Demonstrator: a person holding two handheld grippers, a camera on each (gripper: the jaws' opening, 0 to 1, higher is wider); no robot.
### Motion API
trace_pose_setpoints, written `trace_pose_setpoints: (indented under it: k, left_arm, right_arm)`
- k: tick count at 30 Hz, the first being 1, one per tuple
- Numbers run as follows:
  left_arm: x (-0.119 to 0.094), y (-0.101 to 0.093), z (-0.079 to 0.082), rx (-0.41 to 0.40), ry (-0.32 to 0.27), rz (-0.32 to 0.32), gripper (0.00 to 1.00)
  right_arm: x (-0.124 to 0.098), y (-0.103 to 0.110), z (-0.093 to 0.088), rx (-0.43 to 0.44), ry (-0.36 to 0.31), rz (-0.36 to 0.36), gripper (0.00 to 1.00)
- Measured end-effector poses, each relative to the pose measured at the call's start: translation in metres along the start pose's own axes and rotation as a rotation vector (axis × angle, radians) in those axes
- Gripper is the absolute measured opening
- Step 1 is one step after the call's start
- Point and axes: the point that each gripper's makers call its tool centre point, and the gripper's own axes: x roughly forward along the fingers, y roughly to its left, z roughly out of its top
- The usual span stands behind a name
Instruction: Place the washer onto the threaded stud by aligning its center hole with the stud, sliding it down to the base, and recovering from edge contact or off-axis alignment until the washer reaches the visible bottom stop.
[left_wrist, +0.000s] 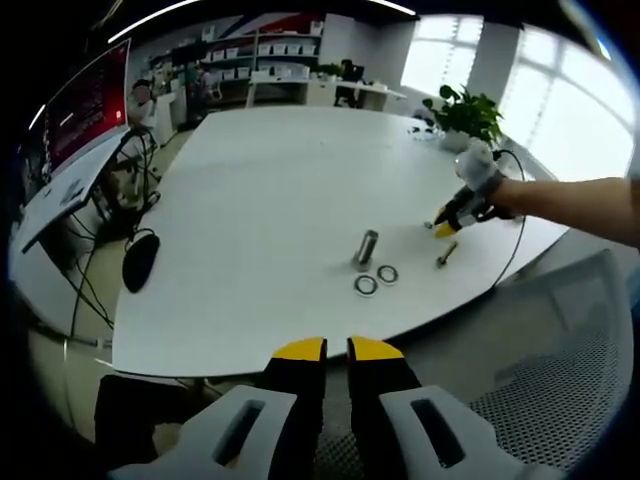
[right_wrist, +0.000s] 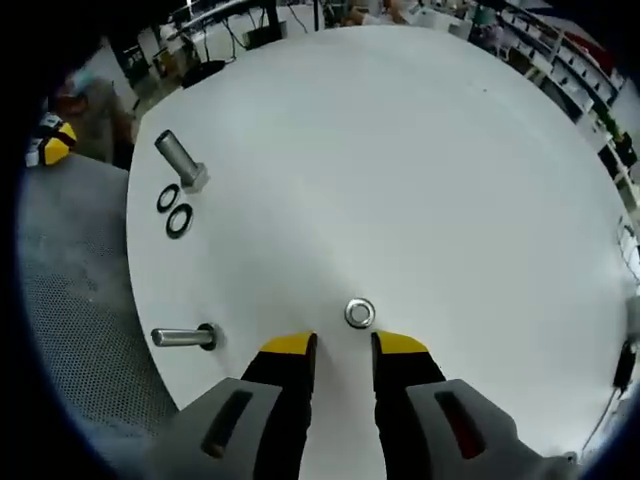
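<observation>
Left gripper view: my left gripper (left_wrist: 337, 347) is hovering off the table (left_wrist: 270, 190) edge, jaws nearly closed, holding nothing. The threaded stud (left_wrist: 366, 248) is standing well ahead, two rings (left_wrist: 376, 280) just beside its base.

Right gripper view: my right gripper (right_wrist: 344, 343) is keeping a narrow gap, empty. The washer (right_wrist: 359, 313) is lying flat just beyond the fingertips (right_wrist: 290, 345), not touching. A bolt (right_wrist: 184, 337) is lying to the left.

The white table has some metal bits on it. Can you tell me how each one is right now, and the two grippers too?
Stud: standing upright on the white table, bare, no washer on it.
Two washers: lying flat side by side near the stud's base.
Bolt: lying on its side near the table edge.
Nut: flat on the table, just ahead of the right gripper.
Left gripper: jaws slightly apart, empty.
Right gripper: jaws open, empty.
</observation>
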Motion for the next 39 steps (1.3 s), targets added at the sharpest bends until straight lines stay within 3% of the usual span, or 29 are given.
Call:
trace_pose_setpoints:
  k: [1, 7, 14, 24, 30, 36, 39]
  left_arm:
    - [0.0, 0.0, 0.0, 0.0, 0.0, 0.0, 0.06]
    - [0.0, 0.0, 0.0, -0.001, 0.003, 0.003, 0.06]
    - [0.0, 0.0, -0.001, 0.001, 0.006, 0.003, 0.06]
    - [0.0, 0.0, 0.0, 0.001, 0.003, 0.001, 0.06]
    - [0.0, 0.0, 0.0, 0.001, 0.001, -0.001, 0.06]
    - [0.0, -0.001, 0.001, -0.002, -0.004, -0.001, 0.06]
    - [0.0, -0.001, 0.0, 0.0, -0.003, -0.002, 0.06]
  right_arm:
    - [0.001, -0.004, 0.002, 0.041, 0.004, -0.009, 0.24]
    - [0.001, -0.006, 0.004, 0.027, 0.009, -0.011, 0.23]
    - [0.004, -0.012, 0.009, 0.07, -0.058, -0.038, 0.17]
    - [0.004, -0.012, 0.008, 0.072, -0.071, -0.06, 0.15]
    - [0.0, 0.0, 0.002, -0.129, -0.041, -0.069, 0.15]
    - [-0.003, 0.008, -0.005, -0.142, -0.048, -0.075, 0.14]
    - [-0.006, 0.008, -0.004, -0.248, -0.053, -0.119, 0.14]
